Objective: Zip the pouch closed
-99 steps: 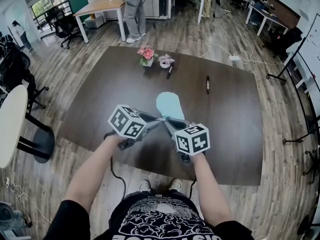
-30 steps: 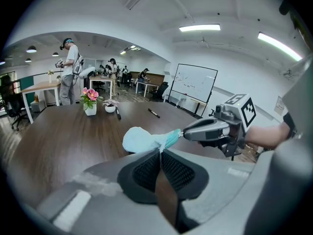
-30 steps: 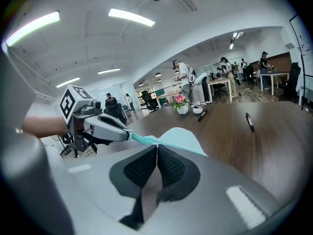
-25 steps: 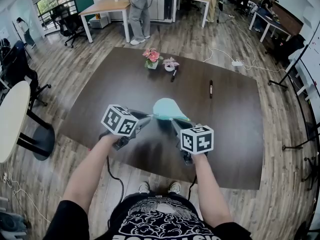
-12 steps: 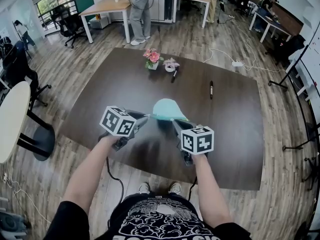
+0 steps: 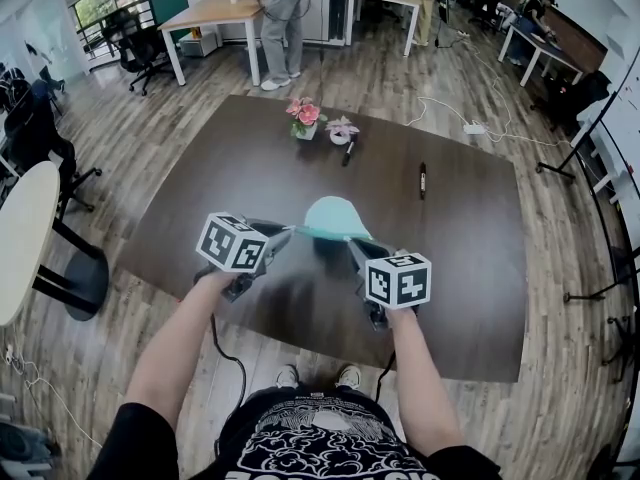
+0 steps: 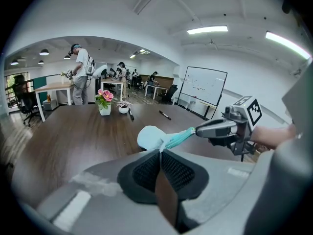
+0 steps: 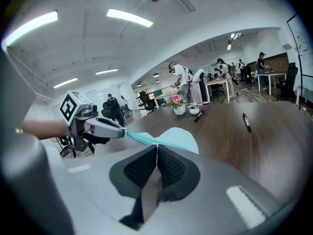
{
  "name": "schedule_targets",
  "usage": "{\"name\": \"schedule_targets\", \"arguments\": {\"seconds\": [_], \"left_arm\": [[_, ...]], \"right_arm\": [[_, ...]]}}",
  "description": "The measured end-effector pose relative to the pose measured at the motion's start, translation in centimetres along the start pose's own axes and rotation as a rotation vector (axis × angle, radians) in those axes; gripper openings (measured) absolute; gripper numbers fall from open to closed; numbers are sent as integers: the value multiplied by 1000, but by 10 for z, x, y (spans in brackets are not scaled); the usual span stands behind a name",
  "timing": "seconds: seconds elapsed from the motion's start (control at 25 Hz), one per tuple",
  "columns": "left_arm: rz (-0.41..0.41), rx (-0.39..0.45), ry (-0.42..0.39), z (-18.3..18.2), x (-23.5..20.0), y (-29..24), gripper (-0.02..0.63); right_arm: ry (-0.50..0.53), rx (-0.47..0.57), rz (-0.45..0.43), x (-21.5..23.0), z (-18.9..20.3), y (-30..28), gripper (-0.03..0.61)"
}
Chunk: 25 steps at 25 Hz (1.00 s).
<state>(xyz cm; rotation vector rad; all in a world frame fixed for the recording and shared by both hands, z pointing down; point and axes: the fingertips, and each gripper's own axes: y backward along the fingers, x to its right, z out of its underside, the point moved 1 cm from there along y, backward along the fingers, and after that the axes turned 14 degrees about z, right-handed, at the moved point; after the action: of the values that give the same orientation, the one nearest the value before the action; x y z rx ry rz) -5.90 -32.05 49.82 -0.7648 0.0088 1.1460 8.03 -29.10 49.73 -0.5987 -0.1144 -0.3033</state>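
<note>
So both grippers have the pouch [image 6: 335,215] and it's strung out between them over the near part of the dark wooden table [image 6: 230,168], right in front of the person.

The left gripper [image 6: 291,231] has its jaws pinched all the way together on the left end of the zipper edge [image 7: 181,135]. The right gripper [image 6: 350,240] is clamped just as tight on the other end. From each gripper view you can see the pads meeting with only the thin teal fabric caught at the tip. I honestly can't tell which one has the slider and which one just has cloth.

The zipper edge looks pulled taut and runs side to side from one gripper tip to the other, pretty much level, maybe a touch lower on the right in the head view. That's the long line of the thing as it's held. The pale body of the pouch hangs off that edge and reaches away from the person. Its rounded end points up the table toward the flowers. It's lifted at the zipper side, but I can't tell whether the far rounded end touches the tabletop.

Further up the table there's a flower pot [image 6: 303,116] with pink blooms and a small white pot [image 6: 340,128] just beside it. A black marker [image 6: 347,151] lies next to that, and a second marker [image 6: 421,179] is off to the right, well apart from the pouch. A person [image 6: 278,23] stands at a desk in the background.
</note>
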Motion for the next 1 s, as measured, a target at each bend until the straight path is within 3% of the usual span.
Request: {"name": "schedule_targets", "arguments": {"seconds": [1.0], "left_arm": [[-68, 8, 66, 15, -23, 11, 21]], "right_arm": [[-7, -8, 16, 5, 1, -1, 8]]}}
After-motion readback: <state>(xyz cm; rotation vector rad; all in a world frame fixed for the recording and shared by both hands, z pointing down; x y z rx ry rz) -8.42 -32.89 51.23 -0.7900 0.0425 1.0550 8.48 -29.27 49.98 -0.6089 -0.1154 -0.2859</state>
